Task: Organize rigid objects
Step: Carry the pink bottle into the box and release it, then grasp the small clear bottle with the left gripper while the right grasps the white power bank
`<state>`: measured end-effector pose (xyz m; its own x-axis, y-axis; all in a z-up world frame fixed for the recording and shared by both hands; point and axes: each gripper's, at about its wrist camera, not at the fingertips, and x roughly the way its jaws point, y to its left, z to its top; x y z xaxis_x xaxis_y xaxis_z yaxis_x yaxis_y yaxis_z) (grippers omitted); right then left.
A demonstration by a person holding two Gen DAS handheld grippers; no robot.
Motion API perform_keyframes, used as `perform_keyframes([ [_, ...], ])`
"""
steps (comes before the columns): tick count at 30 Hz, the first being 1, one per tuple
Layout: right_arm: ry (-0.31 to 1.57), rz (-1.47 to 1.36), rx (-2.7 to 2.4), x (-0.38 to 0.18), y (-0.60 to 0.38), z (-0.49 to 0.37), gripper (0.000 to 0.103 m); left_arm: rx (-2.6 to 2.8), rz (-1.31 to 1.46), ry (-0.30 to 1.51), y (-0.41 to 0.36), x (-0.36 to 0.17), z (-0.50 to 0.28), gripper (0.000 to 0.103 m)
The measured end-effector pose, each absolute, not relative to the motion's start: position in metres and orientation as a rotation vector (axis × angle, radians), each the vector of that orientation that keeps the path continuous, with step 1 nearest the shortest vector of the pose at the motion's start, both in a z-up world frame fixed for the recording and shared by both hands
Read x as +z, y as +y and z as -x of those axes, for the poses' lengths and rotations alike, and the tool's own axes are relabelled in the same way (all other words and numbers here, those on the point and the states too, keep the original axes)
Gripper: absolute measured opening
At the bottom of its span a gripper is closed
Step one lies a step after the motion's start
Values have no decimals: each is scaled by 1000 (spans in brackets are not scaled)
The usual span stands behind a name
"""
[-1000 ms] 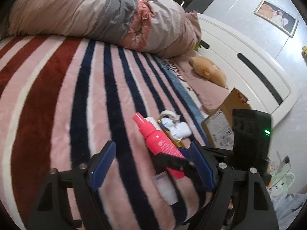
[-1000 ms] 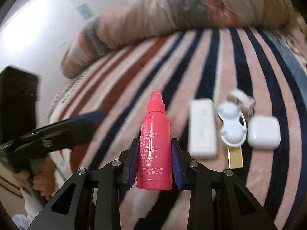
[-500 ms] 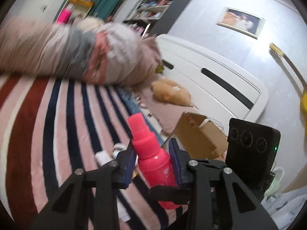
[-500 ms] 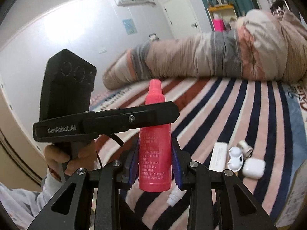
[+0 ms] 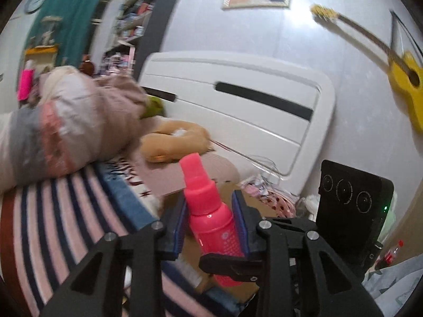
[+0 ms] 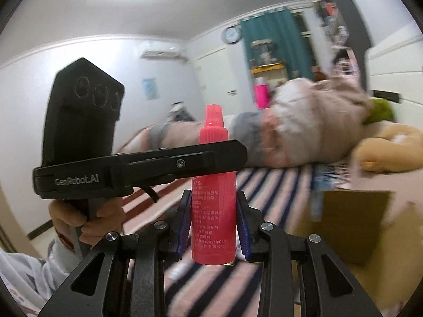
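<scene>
Pink spray bottle [image 6: 214, 206] upright in air above striped blanket [image 5: 53, 211], pinched by both claws at once. Right gripper [image 6: 213, 227] clamps lower body; left gripper [image 5: 208, 222] clamps upper body just below cap. Person's hand [image 6: 87, 219] grips left tool handle. Cardboard box [image 6: 349, 219] beyond, then rolled duvet [image 5: 66, 132], white headboard [image 5: 238, 105].

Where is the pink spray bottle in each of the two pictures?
Left wrist view: the pink spray bottle stands at bottom centre, tilted, clamped between the left gripper's blue fingers, with the right gripper crossing below it.
Right wrist view: the bottle is upright at centre, between the right gripper's fingers.
Shared landmark: the tan plush toy on the bed.
</scene>
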<state>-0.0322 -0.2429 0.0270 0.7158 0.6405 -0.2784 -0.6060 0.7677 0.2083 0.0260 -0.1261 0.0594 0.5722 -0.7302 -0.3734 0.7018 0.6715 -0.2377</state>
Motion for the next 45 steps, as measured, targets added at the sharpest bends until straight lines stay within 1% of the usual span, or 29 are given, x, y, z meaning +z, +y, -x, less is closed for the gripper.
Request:
perform_keyframes([
  [5,379,-125,521,15,-304,29,27,-921,-4,510,-190,55,-43,29],
  [10,449,-130,431,1,-346,24,27,-974,-61,600,-246,37,-61,29],
  [20,559,8,308,-27,-359,1,28,-964,-109,737,-282,4,-84,29],
  [22,567,19,299,-29,-359,1,34,-941,-126,753,-285,0,-85,31],
  [23,572,17,297,-29,-359,-1,42,-936,-129,762,-285,-1,-86,33],
  [24,578,15,290,-29,-360,-1,54,-934,-126,768,-285,-2,-87,39],
  [25,581,15,285,-29,-360,-1,58,-929,-119,773,-282,-2,-88,46],
  [26,581,16,285,-28,-360,-1,63,-920,-113,774,-280,-1,-88,49],
  [28,582,14,294,-26,-359,1,64,-900,-103,764,-271,3,-88,56],
  [31,587,13,304,-21,-354,2,68,-876,-80,739,-250,14,-84,62],
  [34,565,-1,321,-9,-345,9,68,-817,-54,698,-219,27,-77,64],
  [39,484,9,406,16,-314,23,68,-658,-6,645,-144,43,-63,69],
  [42,463,43,471,26,-282,25,68,-544,-10,632,-95,42,-52,69],
  [45,472,42,550,28,-250,19,68,-450,12,644,-46,28,-38,70],
])
